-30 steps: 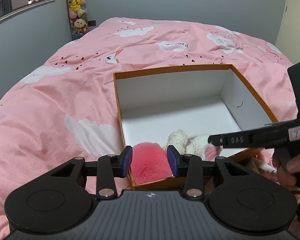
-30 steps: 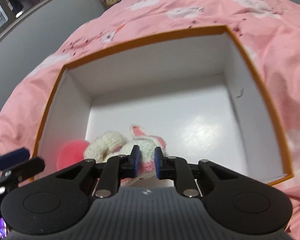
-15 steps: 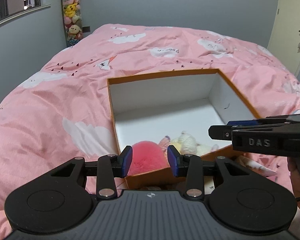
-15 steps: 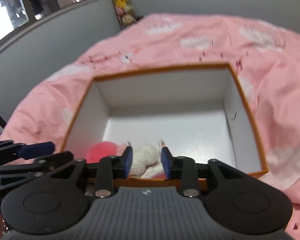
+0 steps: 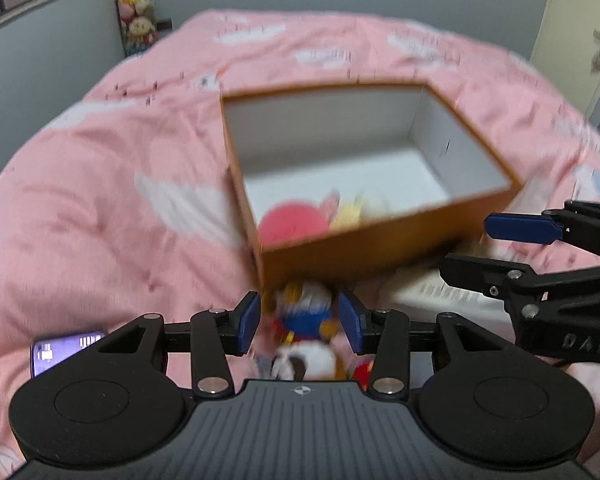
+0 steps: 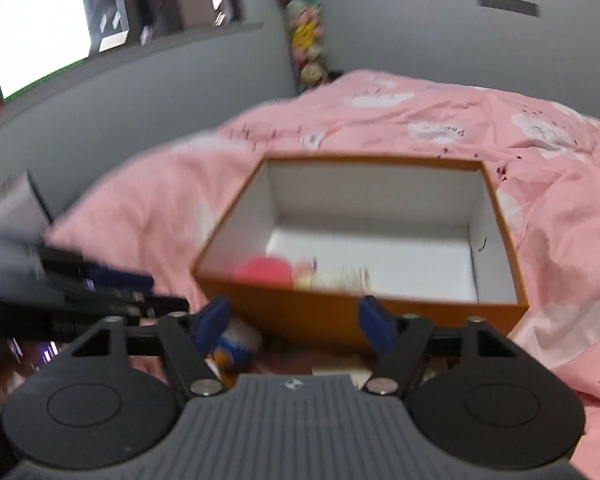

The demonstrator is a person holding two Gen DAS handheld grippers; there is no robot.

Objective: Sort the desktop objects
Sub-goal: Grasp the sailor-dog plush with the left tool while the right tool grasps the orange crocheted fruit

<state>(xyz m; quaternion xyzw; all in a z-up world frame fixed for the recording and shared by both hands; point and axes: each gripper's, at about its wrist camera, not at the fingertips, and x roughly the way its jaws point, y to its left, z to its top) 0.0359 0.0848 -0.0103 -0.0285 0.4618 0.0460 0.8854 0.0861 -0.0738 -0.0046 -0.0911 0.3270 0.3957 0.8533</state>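
Observation:
An orange box with a white inside sits on the pink bed. In its near corner lie a pink pompom and a cream plush. My left gripper is open and empty, above a small blue, white and yellow toy that lies in front of the box. My right gripper is open wide and empty, in front of the box; it also shows in the left wrist view. The blue toy lies by its left finger.
A phone with a lit screen lies on the bed at the left. A white flat packet lies by the box's near right corner. A pink cloud-print duvet covers the bed. A column of plush toys hangs at the far wall.
Both grippers have pulled back out of the box, leaving the pompom and the cream plush inside. The right gripper has opened wide. The toys in front of the box have come into view.

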